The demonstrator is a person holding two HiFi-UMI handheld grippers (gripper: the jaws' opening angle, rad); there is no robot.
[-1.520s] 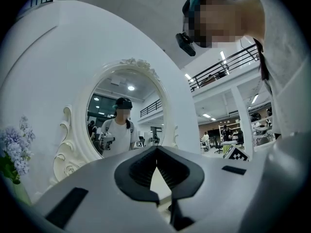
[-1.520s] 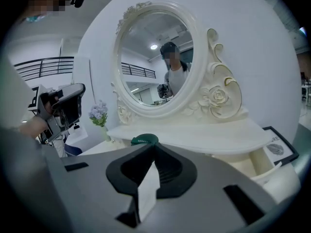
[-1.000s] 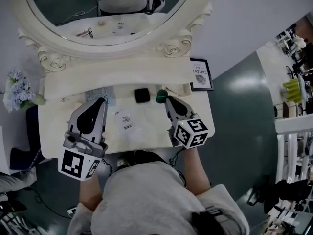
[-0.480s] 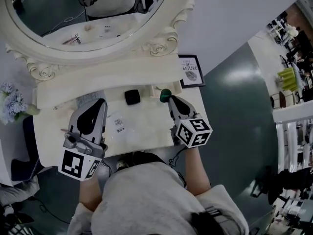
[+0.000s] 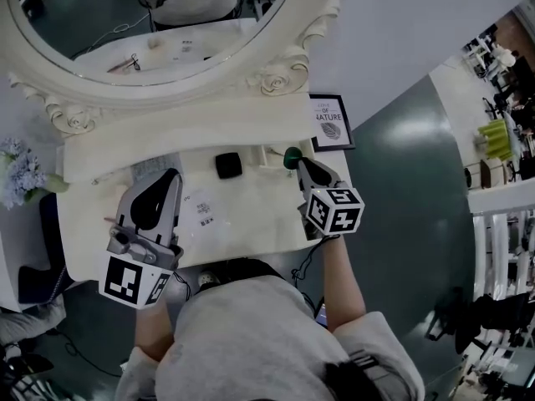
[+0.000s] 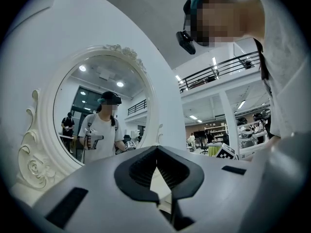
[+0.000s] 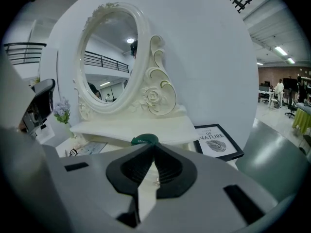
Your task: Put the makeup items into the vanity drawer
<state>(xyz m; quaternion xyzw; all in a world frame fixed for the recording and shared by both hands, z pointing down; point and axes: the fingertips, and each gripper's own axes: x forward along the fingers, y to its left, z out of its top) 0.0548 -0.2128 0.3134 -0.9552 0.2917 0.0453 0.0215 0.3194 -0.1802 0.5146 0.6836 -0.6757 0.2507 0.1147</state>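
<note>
On the cream vanity top lie a black square compact, a round green item and small clear packets. My right gripper is shut and holds nothing; its tips sit right at the green item, which peeks over the jaws in the right gripper view. My left gripper hovers over the left of the top, shut and empty, pointing at the oval mirror. No drawer shows in any view.
A framed leaf print leans at the back right, beside the green item. A printed card lies near the left gripper's tips. Pale blue flowers stand at the far left. A raised shelf under the mirror bounds the back.
My right gripper has moved toward the back right and tipped down, ending at the green item. The left gripper has hardly shifted. Both stay shut.
</note>
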